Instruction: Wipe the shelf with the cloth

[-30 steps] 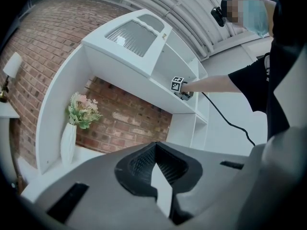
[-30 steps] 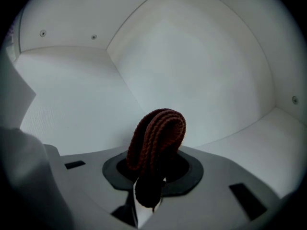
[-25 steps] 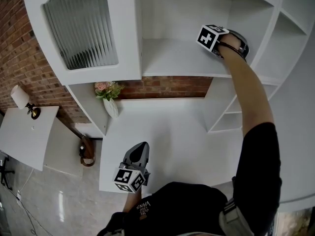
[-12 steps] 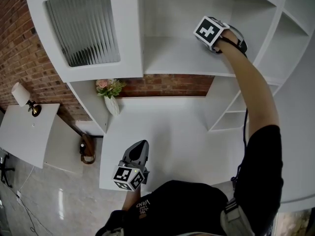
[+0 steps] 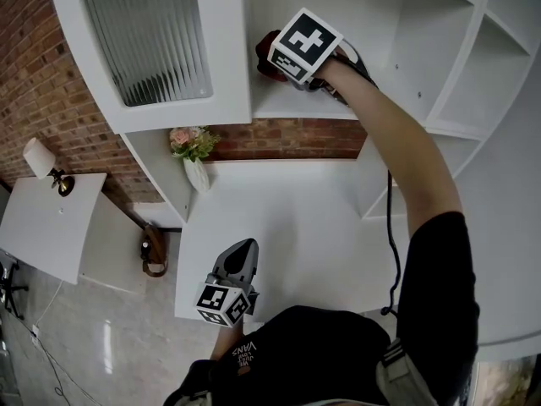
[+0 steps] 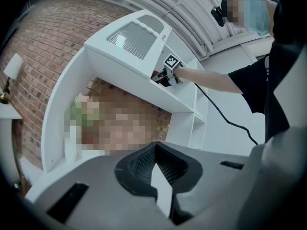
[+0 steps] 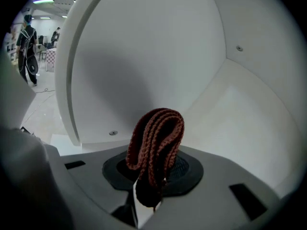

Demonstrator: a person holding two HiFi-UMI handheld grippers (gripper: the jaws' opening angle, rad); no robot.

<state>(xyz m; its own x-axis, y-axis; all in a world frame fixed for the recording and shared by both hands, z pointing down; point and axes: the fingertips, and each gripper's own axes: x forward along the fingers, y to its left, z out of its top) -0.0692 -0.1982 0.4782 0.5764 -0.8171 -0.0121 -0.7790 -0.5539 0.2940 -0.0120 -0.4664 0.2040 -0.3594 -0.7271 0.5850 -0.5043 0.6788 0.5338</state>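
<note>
Shelf [image 5: 283, 104] white | cloth [image 7: 156, 138] pinched by right gripper [image 7: 151, 176] | brick wall [image 5: 34, 74] behind

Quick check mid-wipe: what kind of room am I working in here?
Probably a staged living-room set inside a larger hall: a white shelf unit with a ribbed-glass door, a brick wall behind a vase of flowers, and, past the unit, an open lit floor with people standing about.

text: "VANS" | on: person's black shirt [image 5: 321, 358] | other: none
</note>
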